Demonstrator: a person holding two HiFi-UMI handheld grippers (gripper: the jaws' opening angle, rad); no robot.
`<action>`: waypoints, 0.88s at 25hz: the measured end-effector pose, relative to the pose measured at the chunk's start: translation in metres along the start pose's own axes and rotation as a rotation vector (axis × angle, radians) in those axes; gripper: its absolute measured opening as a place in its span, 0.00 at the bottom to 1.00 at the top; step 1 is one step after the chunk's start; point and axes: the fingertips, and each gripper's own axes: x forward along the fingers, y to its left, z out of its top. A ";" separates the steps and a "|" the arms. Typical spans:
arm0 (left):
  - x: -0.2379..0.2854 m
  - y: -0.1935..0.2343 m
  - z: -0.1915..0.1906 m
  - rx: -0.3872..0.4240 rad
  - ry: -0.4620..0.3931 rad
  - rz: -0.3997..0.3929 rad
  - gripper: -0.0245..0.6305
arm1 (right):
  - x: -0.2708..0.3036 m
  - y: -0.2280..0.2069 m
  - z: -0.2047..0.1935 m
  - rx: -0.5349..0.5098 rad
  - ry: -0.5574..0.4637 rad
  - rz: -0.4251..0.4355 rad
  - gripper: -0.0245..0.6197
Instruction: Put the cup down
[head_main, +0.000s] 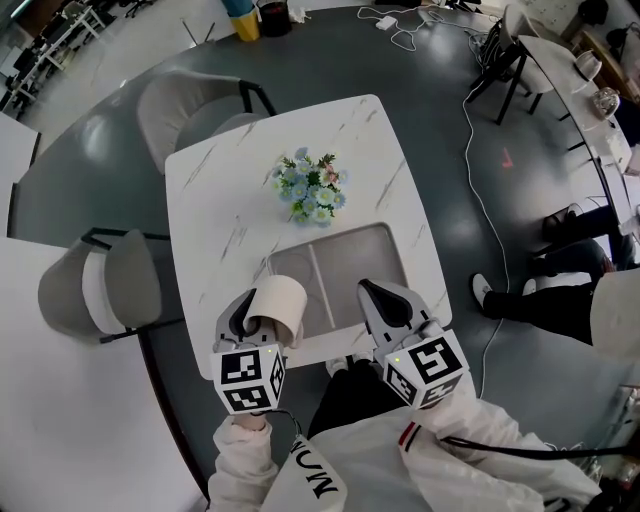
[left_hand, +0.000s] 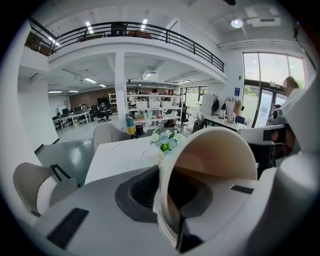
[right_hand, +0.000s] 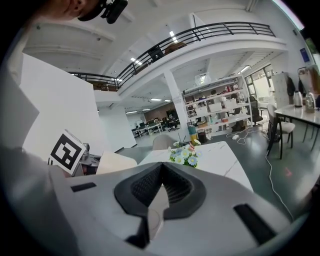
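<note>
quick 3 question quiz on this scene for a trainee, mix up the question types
1. Multiple choice: what is the left gripper holding?
A) a cup, pinched by its rim
B) a spoon
C) nothing

2. True or false: the right gripper is carrying a second cup.

3. Short answer: what stands on the table beyond the grey tray, as the head view shows it?

Key
1. A
2. False: its jaws are together with nothing between them.
3. The flowers, a small bunch near the middle of the table.
</note>
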 end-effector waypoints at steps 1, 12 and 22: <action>0.003 0.000 0.000 0.000 0.003 -0.001 0.11 | 0.002 -0.002 -0.002 0.007 0.000 -0.002 0.05; 0.028 0.003 -0.010 0.000 0.047 -0.006 0.11 | 0.013 -0.013 -0.010 0.020 0.017 -0.016 0.05; 0.043 0.006 -0.014 0.012 0.076 -0.004 0.11 | 0.022 -0.022 -0.016 0.029 0.036 -0.023 0.05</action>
